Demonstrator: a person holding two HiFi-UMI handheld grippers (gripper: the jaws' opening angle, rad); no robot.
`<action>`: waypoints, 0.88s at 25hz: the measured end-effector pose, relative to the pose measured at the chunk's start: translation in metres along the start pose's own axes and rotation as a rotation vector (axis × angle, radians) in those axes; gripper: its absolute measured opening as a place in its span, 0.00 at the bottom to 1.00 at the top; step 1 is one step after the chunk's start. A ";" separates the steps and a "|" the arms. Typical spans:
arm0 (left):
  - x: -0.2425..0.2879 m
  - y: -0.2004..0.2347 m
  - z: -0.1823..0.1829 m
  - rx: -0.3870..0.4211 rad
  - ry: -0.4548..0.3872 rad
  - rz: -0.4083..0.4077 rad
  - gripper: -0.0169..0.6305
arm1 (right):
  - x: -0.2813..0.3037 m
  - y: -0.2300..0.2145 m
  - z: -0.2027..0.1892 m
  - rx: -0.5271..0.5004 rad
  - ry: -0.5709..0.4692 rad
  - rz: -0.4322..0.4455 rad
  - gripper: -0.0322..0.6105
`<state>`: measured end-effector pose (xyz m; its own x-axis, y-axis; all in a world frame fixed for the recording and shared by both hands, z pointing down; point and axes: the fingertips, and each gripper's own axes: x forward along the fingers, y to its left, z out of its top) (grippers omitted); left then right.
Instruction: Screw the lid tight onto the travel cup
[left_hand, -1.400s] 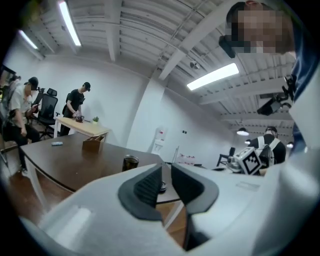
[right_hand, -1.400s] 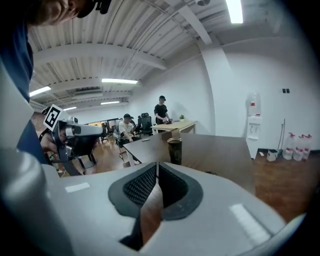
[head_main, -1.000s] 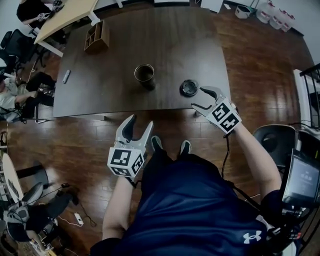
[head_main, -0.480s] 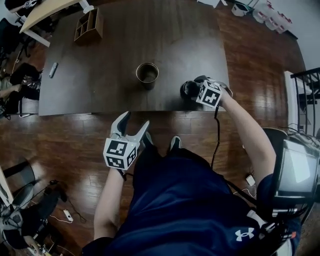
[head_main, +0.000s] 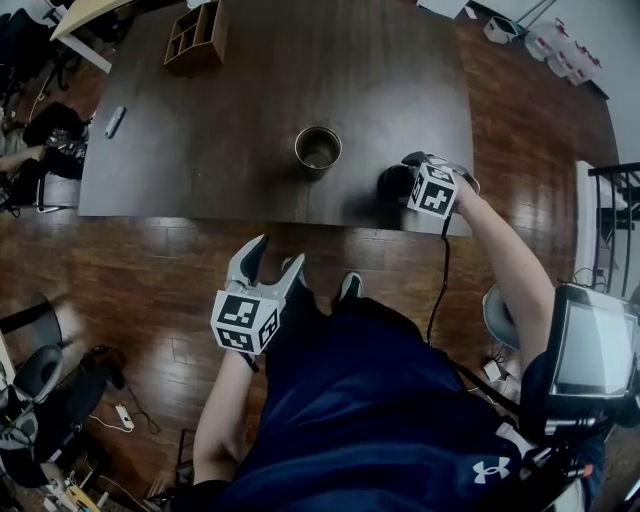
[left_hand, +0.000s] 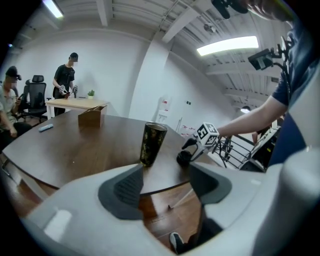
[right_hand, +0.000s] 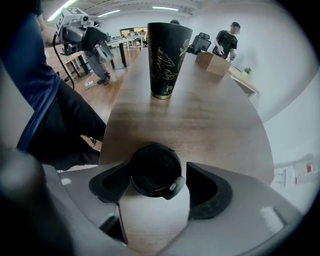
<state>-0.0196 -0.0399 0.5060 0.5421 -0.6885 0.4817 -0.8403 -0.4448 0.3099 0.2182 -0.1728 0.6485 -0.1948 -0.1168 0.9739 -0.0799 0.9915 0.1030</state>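
Note:
The black travel cup (head_main: 318, 150) with a gold pattern stands upright and uncovered near the front of the dark table (head_main: 250, 100); both gripper views show it (left_hand: 151, 144) (right_hand: 167, 60). Its round black lid (right_hand: 156, 170) lies flat on the table to the cup's right (head_main: 390, 186). My right gripper (right_hand: 156, 184) straddles the lid, its jaws opening: the lid sits against the left pad with a gap at the right one. My left gripper (head_main: 266, 270) hangs over the floor in front of the table, its jaws wide but closing a little, nothing between them.
A wooden organiser box (head_main: 195, 35) and a small remote (head_main: 116, 121) lie at the table's far left. The lid sits close to the table's front edge (head_main: 300, 222). People and chairs are around a second desk (left_hand: 75, 102) behind.
My right gripper has moved from beyond the table's front edge onto the table and come down around the lid. The left gripper has stayed over the floor, with its jaws a little wider.

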 end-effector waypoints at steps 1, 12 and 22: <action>0.001 -0.002 0.002 0.000 -0.005 -0.006 0.47 | 0.000 0.000 0.001 -0.035 0.012 0.002 0.60; -0.002 0.008 0.006 -0.046 -0.038 -0.009 0.45 | 0.013 -0.001 0.001 -0.048 0.084 0.076 0.58; 0.010 0.018 0.013 -0.037 -0.051 -0.060 0.44 | -0.033 -0.001 0.035 0.052 -0.025 0.041 0.57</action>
<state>-0.0290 -0.0623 0.5061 0.5904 -0.6896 0.4194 -0.8050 -0.4657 0.3674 0.1905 -0.1723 0.6093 -0.2238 -0.0780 0.9715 -0.1216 0.9912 0.0515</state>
